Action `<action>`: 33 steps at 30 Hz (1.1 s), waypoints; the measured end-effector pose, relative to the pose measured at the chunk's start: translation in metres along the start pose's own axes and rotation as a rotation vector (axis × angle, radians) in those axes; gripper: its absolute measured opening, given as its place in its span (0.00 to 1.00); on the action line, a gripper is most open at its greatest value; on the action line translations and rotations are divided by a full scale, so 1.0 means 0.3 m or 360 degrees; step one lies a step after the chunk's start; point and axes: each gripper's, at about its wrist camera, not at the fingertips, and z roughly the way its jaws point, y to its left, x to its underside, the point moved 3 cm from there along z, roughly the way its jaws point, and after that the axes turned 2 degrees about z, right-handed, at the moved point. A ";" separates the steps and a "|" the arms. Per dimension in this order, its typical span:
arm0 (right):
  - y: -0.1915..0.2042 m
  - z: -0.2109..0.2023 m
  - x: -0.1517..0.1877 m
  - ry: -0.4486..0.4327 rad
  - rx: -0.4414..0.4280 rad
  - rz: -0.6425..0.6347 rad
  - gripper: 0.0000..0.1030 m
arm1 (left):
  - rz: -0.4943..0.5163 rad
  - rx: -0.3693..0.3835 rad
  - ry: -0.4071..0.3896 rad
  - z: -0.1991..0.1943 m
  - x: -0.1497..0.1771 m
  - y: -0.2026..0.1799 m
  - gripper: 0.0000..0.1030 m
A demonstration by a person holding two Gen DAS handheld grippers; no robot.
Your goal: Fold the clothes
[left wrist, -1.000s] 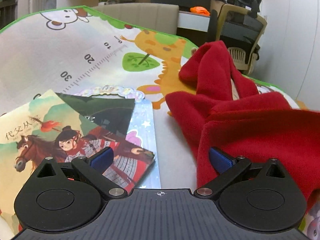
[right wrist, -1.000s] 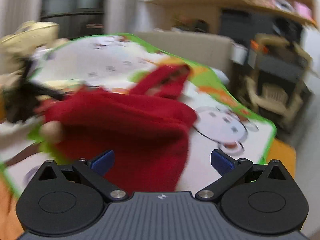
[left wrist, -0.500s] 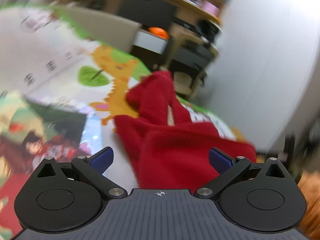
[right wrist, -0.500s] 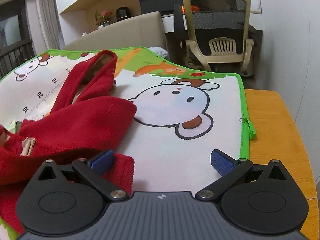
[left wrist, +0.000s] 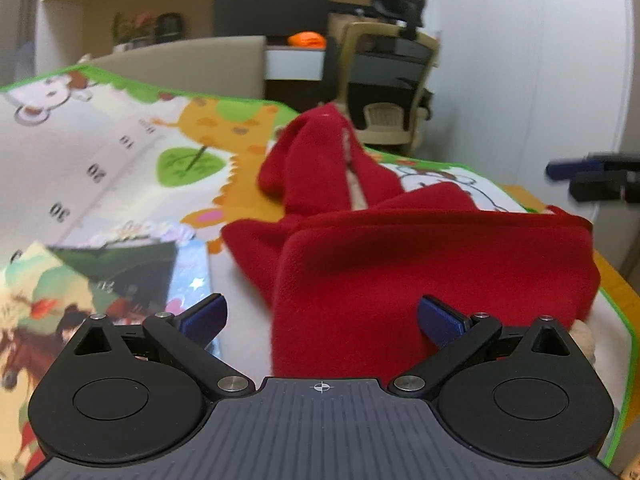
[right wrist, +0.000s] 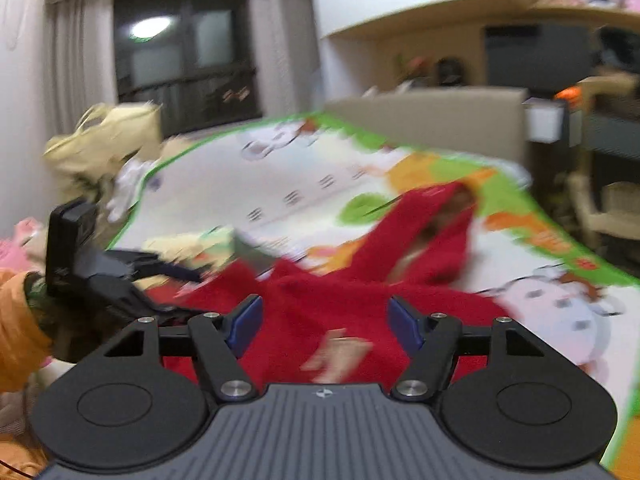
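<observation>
Red fleece garment lies bunched on the cartoon play mat, toward its right side, with one narrow part reaching to the far edge. The left gripper has its fingers wide apart and holds nothing; the near edge of the fleece lies between them. To the left, picture books rest on the mat. The right gripper is also spread, over the fleece, nothing held; this view is blurred.

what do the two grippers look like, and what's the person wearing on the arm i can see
Both grippers, left and right, are matte black with ribbed grey bases, two round discs, silver pivot screws, a small crosshair mark and blue pads. The right view shows an orange sleeve over a patterned green cuff.
</observation>
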 end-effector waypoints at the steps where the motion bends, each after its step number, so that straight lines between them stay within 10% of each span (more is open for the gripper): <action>1: 0.024 0.049 0.011 0.0068 -0.0009 -0.0015 0.67 | -0.0026 -0.0009 -0.0011 -0.013 0.006 0.016 1.00; 3: 0.068 0.132 0.041 0.0205 -0.0013 -0.0068 0.59 | -0.0077 -0.0024 -0.0032 -0.042 0.019 0.047 1.00; 6: 0.125 0.201 0.065 0.0335 -0.0015 -0.0192 0.08 | -0.0162 0.0030 -0.0068 -0.110 0.049 0.105 1.00; 17: 0.264 0.521 -0.217 0.0228 0.0193 -0.0678 0.05 | -0.0353 0.0332 -0.0138 -0.135 0.074 0.138 1.00; 20: 0.211 0.550 -0.248 0.0249 0.0285 -0.0607 0.12 | -0.0283 0.0252 -0.0087 -0.119 0.075 0.111 1.00; 24: 0.095 0.347 -0.340 0.0011 0.0303 -0.0374 0.67 | -0.0325 0.0164 -0.0014 -0.081 0.080 0.142 1.00; 33: -0.246 -0.069 -0.062 -0.0015 0.0492 0.0106 0.83 | -0.0551 0.0287 -0.0014 0.025 0.038 0.140 1.00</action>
